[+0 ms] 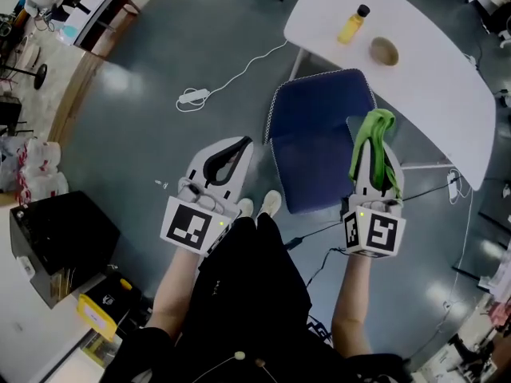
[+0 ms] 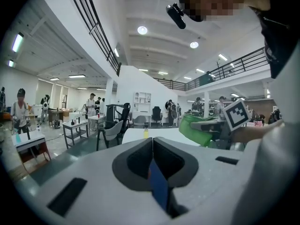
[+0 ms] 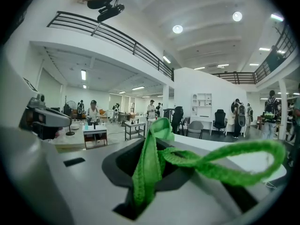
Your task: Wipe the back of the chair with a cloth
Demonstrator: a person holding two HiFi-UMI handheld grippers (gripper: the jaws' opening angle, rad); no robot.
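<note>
**Cloth clamped, chair below**

The right tool (image 1: 375,152) is clamped on the green cloth (image 1: 374,136), which bunches up between its jaws, one loop flopping off to the side. The left tool (image 1: 238,147) has its jaws together, holding nothing. The blue chair (image 1: 315,134) sits between the tools, against the white bench (image 1: 431,66) with the bottle (image 1: 353,24).

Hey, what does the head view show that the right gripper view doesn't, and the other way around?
Only the head view shows the blue chair, the white cable on the floor and the person's shoes. Only the right gripper view shows the balcony railing, the ceiling lights and people standing across the hall. Both show the green cloth pinched between the fingers of the right gripper.
</note>
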